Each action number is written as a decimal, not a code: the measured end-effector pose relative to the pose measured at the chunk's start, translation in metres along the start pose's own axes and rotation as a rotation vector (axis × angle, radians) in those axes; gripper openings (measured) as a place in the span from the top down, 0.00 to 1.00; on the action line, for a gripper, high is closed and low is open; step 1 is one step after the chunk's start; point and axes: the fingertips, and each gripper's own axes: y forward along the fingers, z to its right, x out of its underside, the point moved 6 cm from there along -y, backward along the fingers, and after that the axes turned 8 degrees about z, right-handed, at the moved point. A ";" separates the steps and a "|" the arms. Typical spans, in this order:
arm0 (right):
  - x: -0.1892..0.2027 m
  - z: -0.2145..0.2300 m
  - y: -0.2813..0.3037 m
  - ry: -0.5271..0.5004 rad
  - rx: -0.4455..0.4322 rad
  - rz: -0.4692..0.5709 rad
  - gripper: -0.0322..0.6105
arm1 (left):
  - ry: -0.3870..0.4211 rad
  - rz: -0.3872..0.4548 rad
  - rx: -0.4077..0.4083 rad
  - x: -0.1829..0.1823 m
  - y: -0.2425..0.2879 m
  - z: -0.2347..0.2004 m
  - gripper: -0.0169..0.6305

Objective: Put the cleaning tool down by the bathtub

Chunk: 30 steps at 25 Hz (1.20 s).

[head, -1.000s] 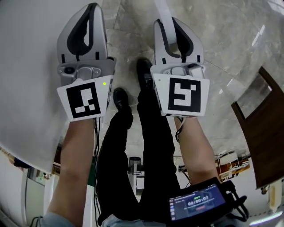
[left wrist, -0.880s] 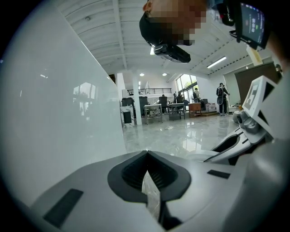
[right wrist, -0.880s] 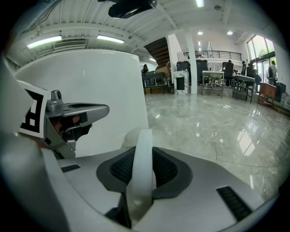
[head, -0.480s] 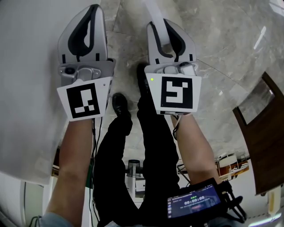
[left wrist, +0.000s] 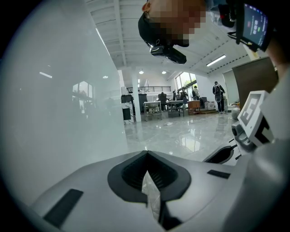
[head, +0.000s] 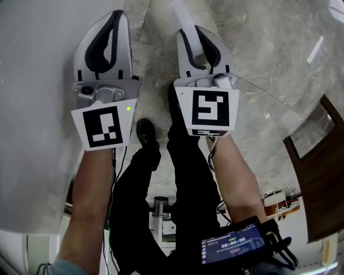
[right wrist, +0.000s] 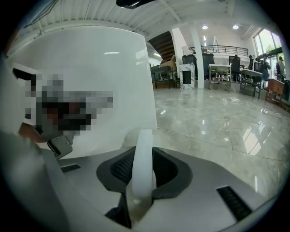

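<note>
The cleaning tool shows only as a white handle (head: 184, 21), and my right gripper (head: 196, 33) is shut on it. In the right gripper view the handle (right wrist: 143, 158) rises upright from between the dark pads; its working end is hidden. The white bathtub wall (head: 32, 96) fills the left of the head view and stands just left of the handle, seen as a glossy white wall (right wrist: 90, 77) in the right gripper view. My left gripper (head: 114, 16) hangs over the tub wall with its jaws shut and nothing held. Its tips (left wrist: 146, 153) meet in its own view.
Polished marble floor (head: 269, 64) spreads to the right of the tub. The person's black-trousered legs and a shoe (head: 145, 132) are below the grippers. A brown wooden panel (head: 322, 177) stands at the right. Desks and distant people (left wrist: 181, 102) fill the far hall.
The right gripper with the handle has shifted left and slightly forward, closer to the tub wall. The left gripper has barely moved.
</note>
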 end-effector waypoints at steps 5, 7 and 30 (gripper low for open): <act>0.004 -0.004 0.015 -0.013 -0.021 0.002 0.79 | 0.000 -0.009 0.001 0.009 0.005 -0.005 0.95; 0.007 -0.004 0.022 -0.020 -0.026 0.003 0.79 | 0.001 -0.014 0.002 0.012 0.008 -0.006 0.95; -0.038 -0.030 -0.006 -0.052 -0.038 0.040 0.70 | -0.025 0.052 0.010 -0.048 -0.008 -0.015 0.95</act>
